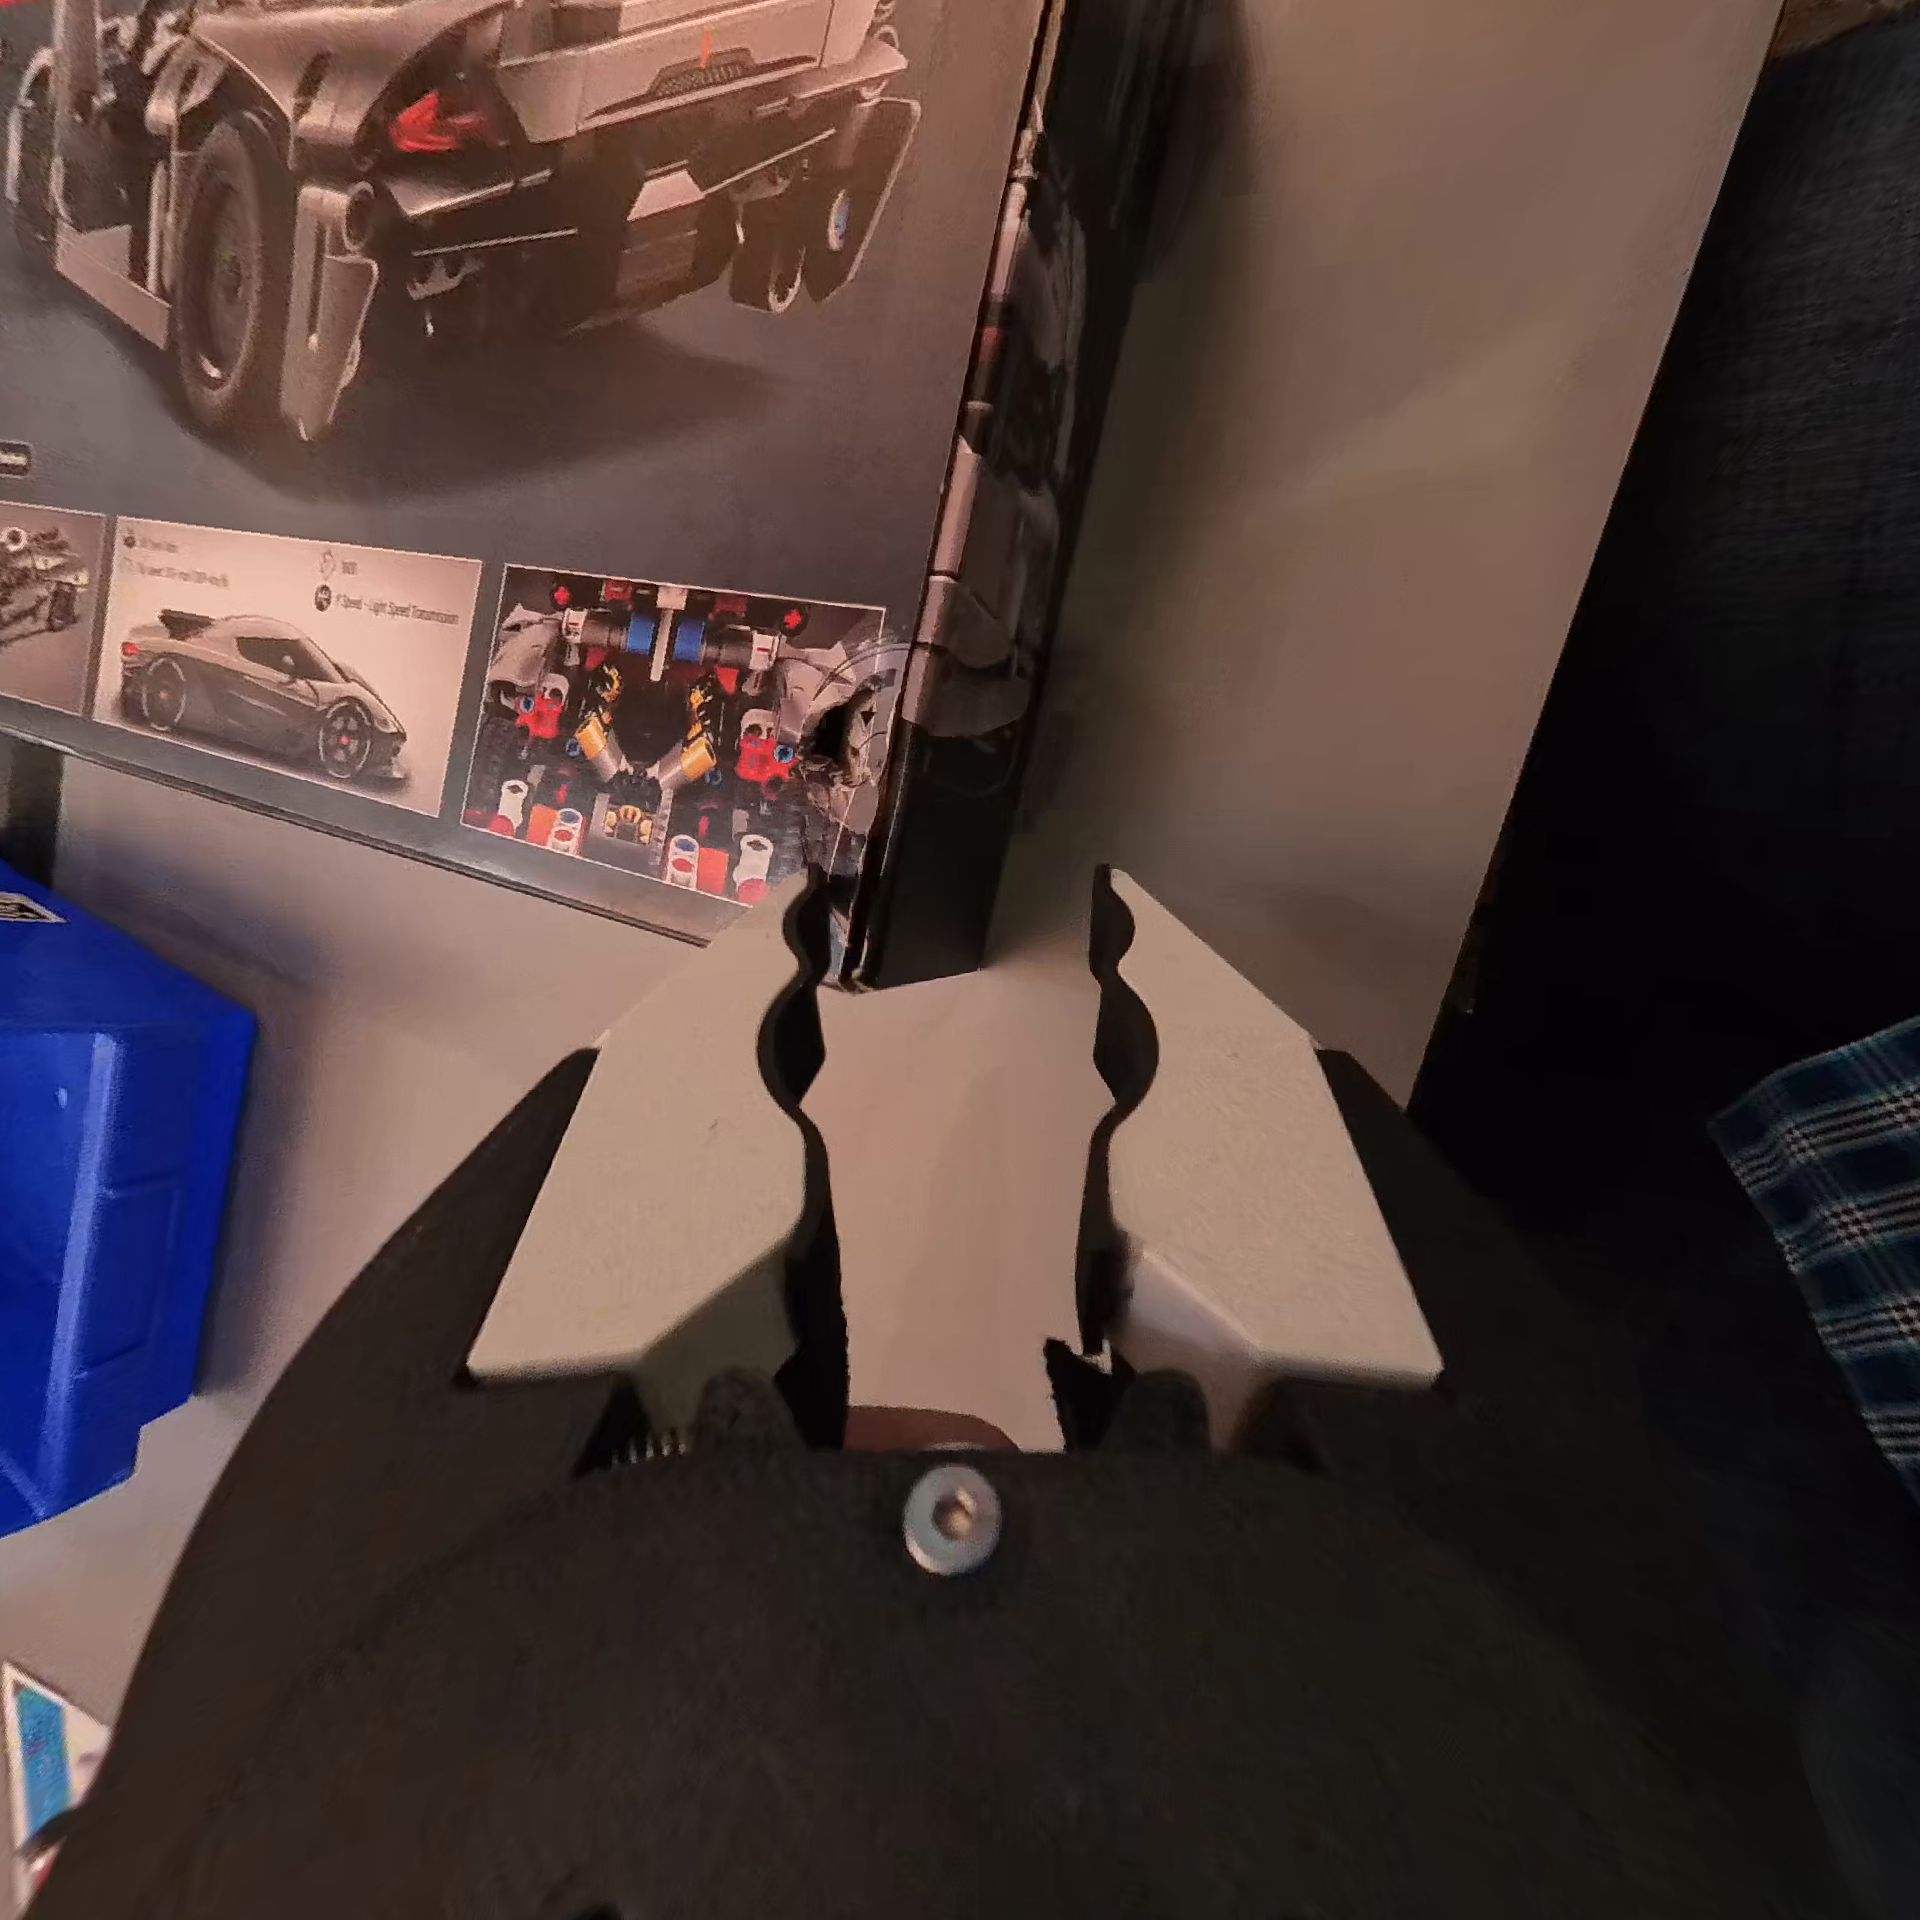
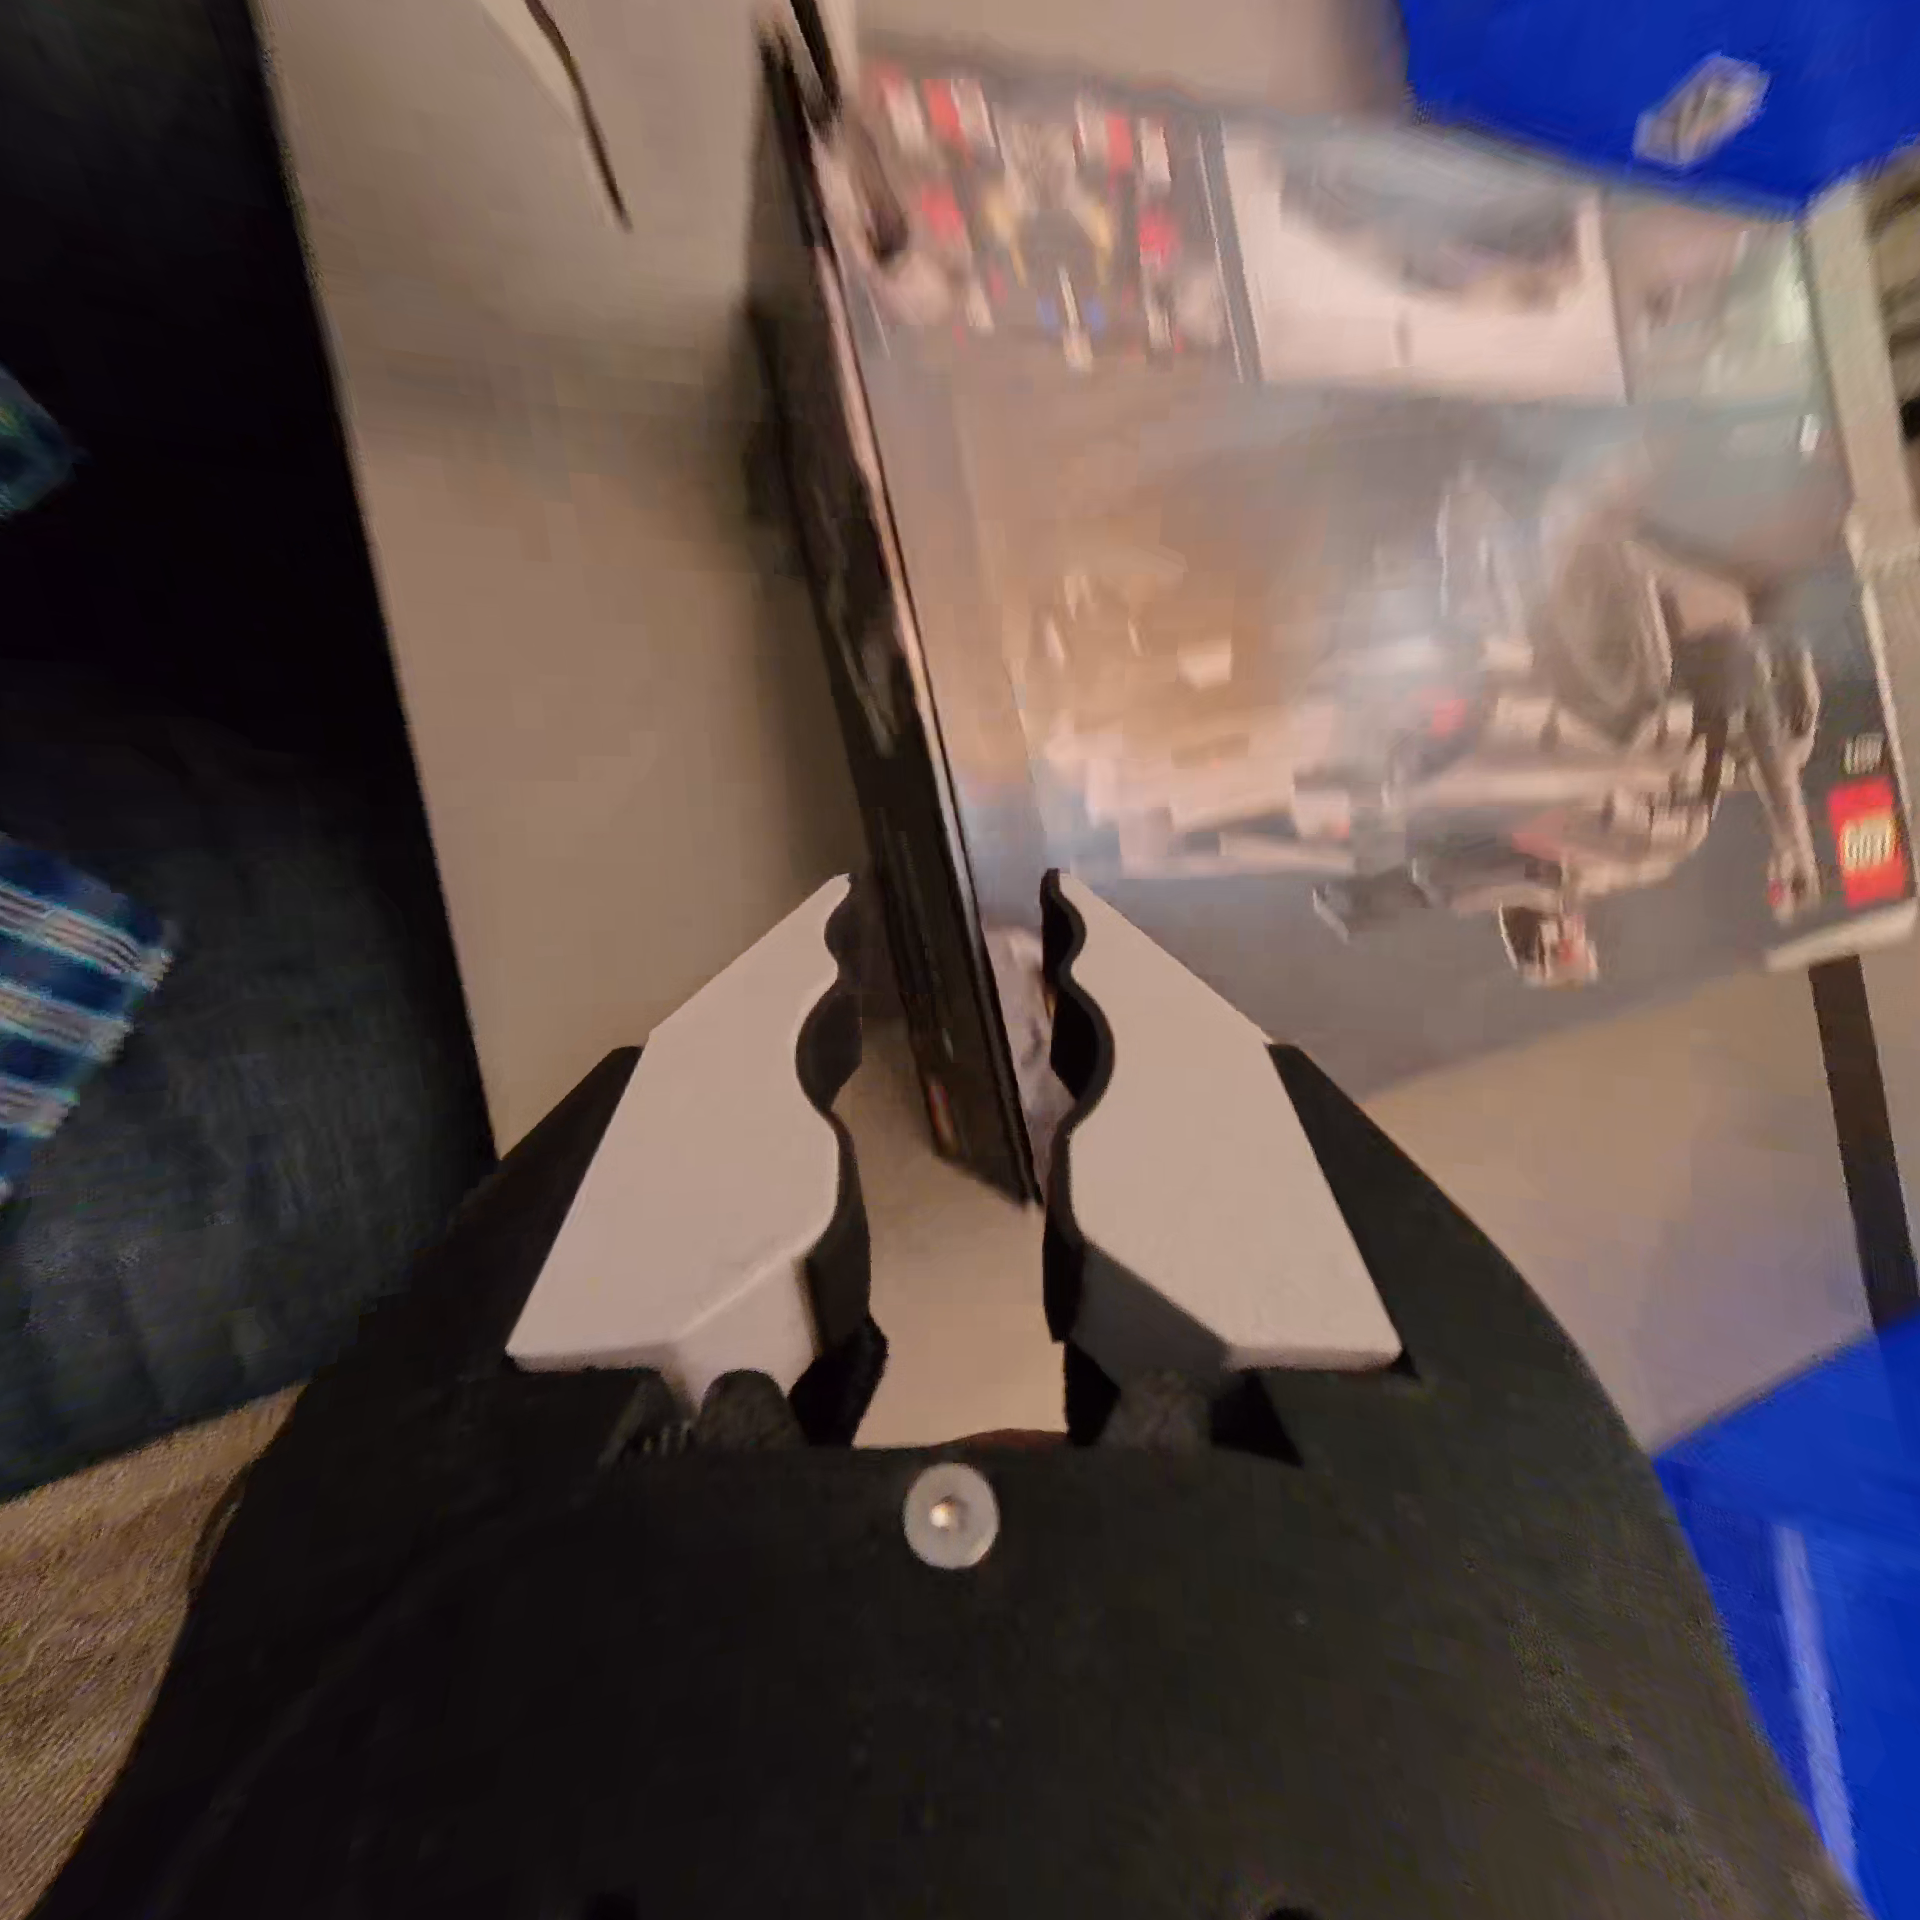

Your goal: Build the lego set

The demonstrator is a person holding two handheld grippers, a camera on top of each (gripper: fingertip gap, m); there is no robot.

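Observation:
The Lego box [image 1: 468, 312], printed with a grey car, lies on the white table [image 1: 1299, 520] in the upper left of the left wrist view. My left gripper [image 1: 951, 899] is open and empty, and its left fingertip [image 1: 795, 914] is right by the box's near corner. The right wrist view is blurred by motion. There my right gripper [image 2: 948, 894] is open and straddles the dark side edge of the box [image 2: 1351, 582] at its near corner. The right pad is close against the edge. I cannot tell whether it touches.
A blue bin [image 1: 104, 1195] stands left of the left gripper. Blue bins [image 2: 1610, 94] [image 2: 1829, 1579] also flank the box in the right wrist view. The table edge [image 1: 1558, 727] borders dark fabric and a person's plaid sleeve [image 1: 1839, 1226]. Left tips to right tips: about 15 cm.

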